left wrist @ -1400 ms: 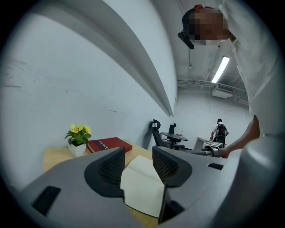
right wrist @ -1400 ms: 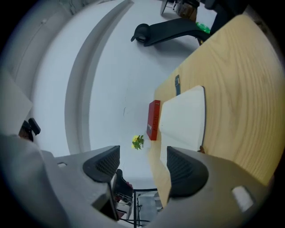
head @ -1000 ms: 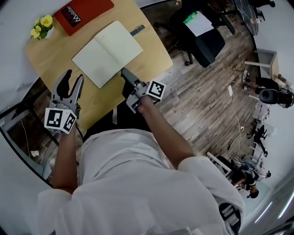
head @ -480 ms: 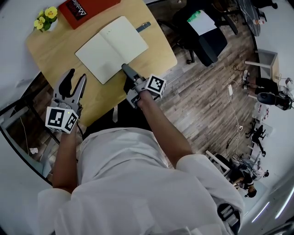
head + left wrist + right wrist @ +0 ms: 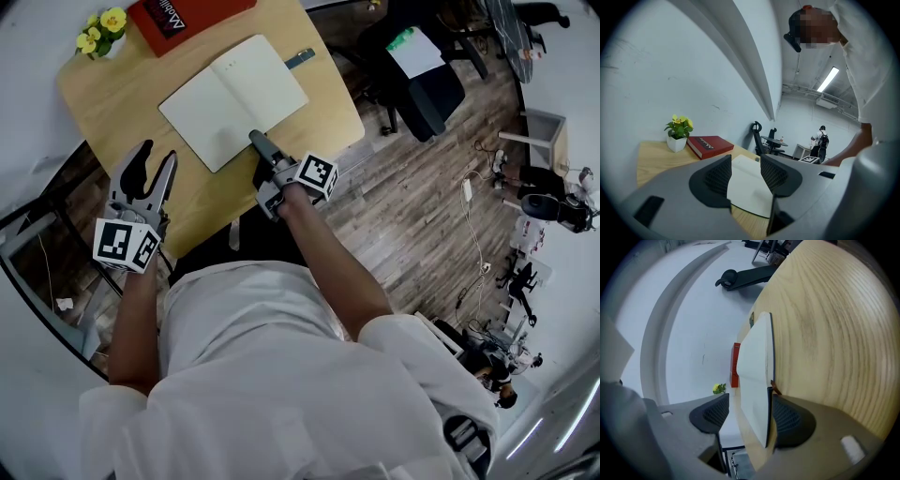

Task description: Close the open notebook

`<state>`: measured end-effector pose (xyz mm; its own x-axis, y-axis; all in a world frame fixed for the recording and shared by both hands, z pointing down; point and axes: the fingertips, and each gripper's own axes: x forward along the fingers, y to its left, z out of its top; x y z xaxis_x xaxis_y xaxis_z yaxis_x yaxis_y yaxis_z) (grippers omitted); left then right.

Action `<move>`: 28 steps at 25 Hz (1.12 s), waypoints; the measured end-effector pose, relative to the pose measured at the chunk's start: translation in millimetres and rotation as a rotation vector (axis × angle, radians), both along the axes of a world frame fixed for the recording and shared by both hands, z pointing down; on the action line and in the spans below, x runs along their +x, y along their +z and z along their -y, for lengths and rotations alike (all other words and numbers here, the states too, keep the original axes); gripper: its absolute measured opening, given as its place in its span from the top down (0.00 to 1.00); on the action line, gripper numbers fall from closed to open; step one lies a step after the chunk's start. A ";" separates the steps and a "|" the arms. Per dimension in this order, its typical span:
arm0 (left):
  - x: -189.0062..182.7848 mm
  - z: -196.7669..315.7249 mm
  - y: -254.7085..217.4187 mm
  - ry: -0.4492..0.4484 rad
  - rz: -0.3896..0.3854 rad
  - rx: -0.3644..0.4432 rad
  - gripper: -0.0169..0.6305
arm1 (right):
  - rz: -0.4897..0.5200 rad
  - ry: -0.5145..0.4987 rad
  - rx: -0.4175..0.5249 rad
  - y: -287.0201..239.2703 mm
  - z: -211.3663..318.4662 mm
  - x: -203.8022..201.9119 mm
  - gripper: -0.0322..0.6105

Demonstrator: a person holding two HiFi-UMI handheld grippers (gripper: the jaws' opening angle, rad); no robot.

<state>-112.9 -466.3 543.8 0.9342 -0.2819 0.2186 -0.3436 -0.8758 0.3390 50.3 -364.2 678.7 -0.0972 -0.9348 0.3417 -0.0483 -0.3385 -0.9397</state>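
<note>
The open notebook [image 5: 234, 98] lies flat with blank cream pages up on the wooden table [image 5: 122, 94]. My right gripper [image 5: 255, 141] is at the notebook's near edge. In the right gripper view the notebook [image 5: 757, 366] stands edge-on between the jaws of the right gripper [image 5: 750, 408], which are closing. One pad is close against the dark cover; the other stands apart from the page. My left gripper [image 5: 155, 161] hovers open over the table's near left part with nothing in it. Beyond the left gripper [image 5: 745, 171] lies the notebook [image 5: 747, 187].
A red book [image 5: 183, 14] and a small potted yellow flower [image 5: 101, 30] sit at the table's far side. A dark pen-like object [image 5: 300, 58] lies by the notebook's far right corner. A black office chair [image 5: 422, 80] stands on the wood floor to the right.
My right gripper has sunk a little and come up to the notebook's near edge, its jaws narrowing. The left gripper has stayed where it was.
</note>
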 end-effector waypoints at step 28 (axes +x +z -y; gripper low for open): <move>-2.7 -7.1 0.1 -0.004 -0.006 -0.008 0.70 | 0.015 -0.028 -0.021 11.2 -1.5 3.7 0.92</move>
<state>-115.6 -459.2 543.9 0.9342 -0.2843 0.2156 -0.3455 -0.8715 0.3479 54.0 -362.7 689.9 -0.1284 -0.9242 0.3596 -0.0436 -0.3570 -0.9331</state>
